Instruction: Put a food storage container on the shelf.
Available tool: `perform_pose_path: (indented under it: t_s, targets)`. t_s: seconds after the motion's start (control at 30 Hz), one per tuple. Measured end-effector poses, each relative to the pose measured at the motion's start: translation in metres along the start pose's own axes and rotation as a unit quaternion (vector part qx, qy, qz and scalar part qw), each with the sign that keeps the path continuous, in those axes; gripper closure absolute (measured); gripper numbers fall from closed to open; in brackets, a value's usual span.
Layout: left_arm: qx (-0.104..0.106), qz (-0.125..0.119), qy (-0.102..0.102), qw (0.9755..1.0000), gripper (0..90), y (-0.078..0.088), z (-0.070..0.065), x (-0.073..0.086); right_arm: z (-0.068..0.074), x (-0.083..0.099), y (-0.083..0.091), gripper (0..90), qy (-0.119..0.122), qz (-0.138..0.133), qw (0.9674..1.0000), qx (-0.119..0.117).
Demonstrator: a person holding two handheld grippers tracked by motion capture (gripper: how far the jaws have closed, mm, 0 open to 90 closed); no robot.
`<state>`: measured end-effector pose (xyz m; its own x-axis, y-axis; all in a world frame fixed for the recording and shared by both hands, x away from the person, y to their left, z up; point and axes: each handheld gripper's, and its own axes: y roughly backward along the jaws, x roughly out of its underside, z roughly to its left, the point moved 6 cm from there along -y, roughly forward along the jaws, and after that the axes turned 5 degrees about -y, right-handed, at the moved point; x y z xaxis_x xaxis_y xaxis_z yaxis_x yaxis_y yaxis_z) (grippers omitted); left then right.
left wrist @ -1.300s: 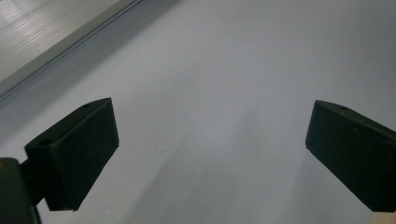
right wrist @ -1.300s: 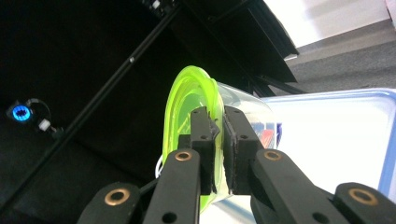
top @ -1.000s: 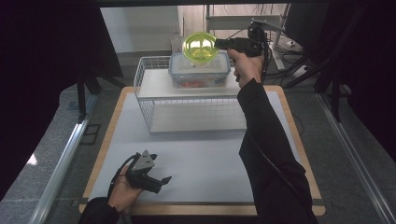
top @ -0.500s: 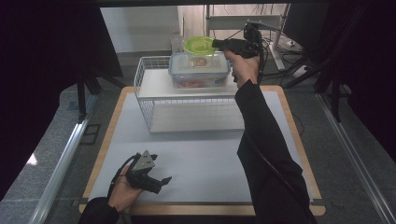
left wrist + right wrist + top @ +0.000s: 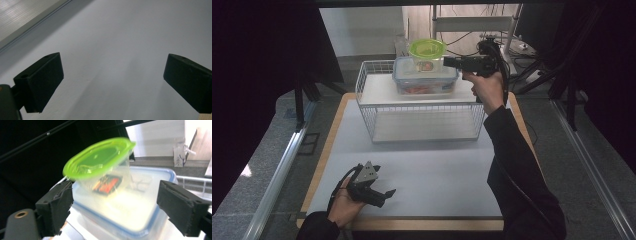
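- Right gripper (image 5: 447, 62) held level at the far right of the table, beside the top of the wire rack (image 5: 422, 107), pointing left toward the green-lidded tub (image 5: 427, 54).
- Jaws spread wide, having just been opening; pads off the tub, standing apart from its walls in the right gripper view.
- Green-lidded tub (image 5: 105, 170) standing on top of the larger blue-rimmed container (image 5: 120, 207), clear-walled, something red and orange visible inside.
- Appears slightly tilted and blurred in the right gripper view; upright in the high view.
- Blue-rimmed container (image 5: 426, 75) resting on the rack's upper white shelf, toward its right half, with reddish contents visible through the clear side.
- Rack placed at the far middle of the white mat (image 5: 437, 170), lower shelf bare.
- Left gripper (image 5: 384, 194) low at the near left of the mat, lying in the person's left hand (image 5: 343, 205), grey three-cornered plate on top, well apart from the rack.
- Its jaws wide open, nothing between them but bare mat (image 5: 120, 50) in the left gripper view.
- Right sleeve (image 5: 517, 170) reaching across the right side of the mat up to the hand (image 5: 487, 89) gripping the tool.
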<state>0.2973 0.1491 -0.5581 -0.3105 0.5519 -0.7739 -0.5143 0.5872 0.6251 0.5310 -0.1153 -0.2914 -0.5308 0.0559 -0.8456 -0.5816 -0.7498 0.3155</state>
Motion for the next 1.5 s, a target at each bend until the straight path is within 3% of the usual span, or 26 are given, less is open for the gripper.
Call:
perform_pose_path:
  t_s: [0.27, 0.7, 0.93, 1.17, 1.5]
  targets:
    - [0.006, -0.019, 0.012, 0.9997, 2.2, 0.003, 0.001, -0.002, 0.004, 0.044, 0.023, 6.4, 0.072, 0.014, 0.9972, 0.011]
    - [0.008, -0.030, 0.014, 0.9994, 1.1, 0.004, 0.002, -0.004, 0.011, 0.113, 0.047, 3.6, 0.135, 0.042, 0.9899, 0.007]
    - [0.009, -0.031, 0.010, 0.9994, 1.0, 0.004, 0.001, -0.004, 0.005, 0.141, 0.058, 2.4, 0.143, 0.054, 0.9881, 0.014]
    - [0.009, -0.031, 0.010, 0.9994, 1.0, 0.004, 0.001, -0.004, -0.002, 0.170, 0.068, 1.3, 0.159, 0.071, 0.9843, 0.028]
    - [0.009, -0.030, 0.008, 0.9995, 1.0, 0.003, 0.000, -0.004, -0.011, 0.203, 0.071, 0.2, 0.163, 0.090, 0.9819, 0.035]
